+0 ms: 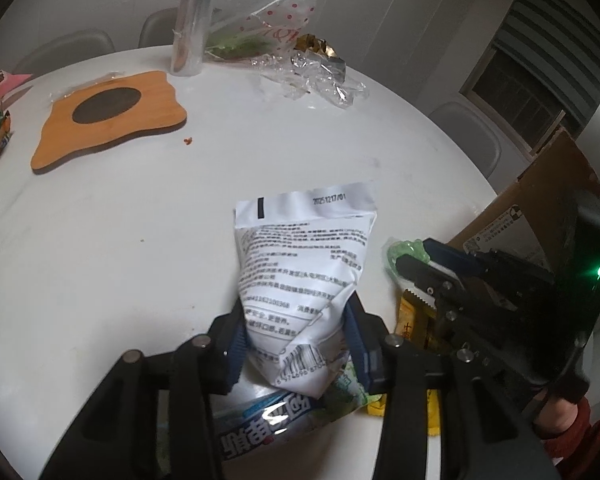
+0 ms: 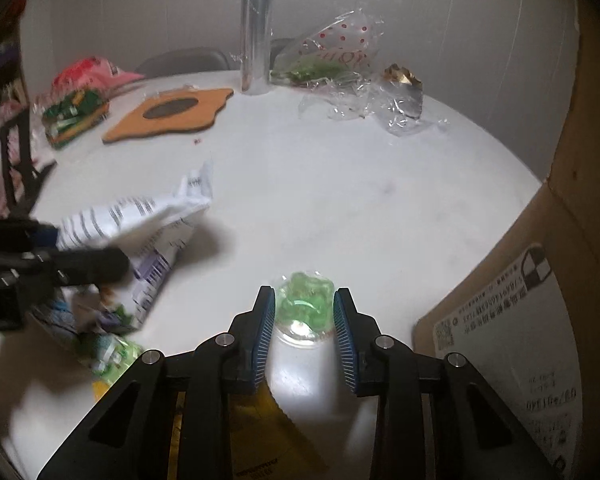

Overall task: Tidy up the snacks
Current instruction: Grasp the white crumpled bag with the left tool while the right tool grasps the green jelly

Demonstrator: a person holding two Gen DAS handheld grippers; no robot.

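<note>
My left gripper [image 1: 298, 320] is shut on a white snack bag [image 1: 300, 264] with printed text and a barcode, holding it above the white table [image 1: 220, 184]. The bag also shows at the left in the right wrist view [image 2: 140, 220]. Below it lie other snack packs, a silver-blue one [image 1: 260, 420] and a yellow one [image 1: 412, 320]. My right gripper [image 2: 304, 304] has its pads on both sides of a small clear cup of green jelly [image 2: 304, 308] resting on the table. That jelly cup [image 1: 406, 250] sits by a cardboard box [image 1: 540, 208].
A wooden coaster board [image 1: 112, 116], a tall clear cellophane roll [image 1: 192, 20] and crumpled plastic wrap [image 1: 320, 72] lie at the far side. More snack packs [image 2: 76, 116] are piled at the far left. The cardboard box wall [image 2: 540, 320] stands close on the right.
</note>
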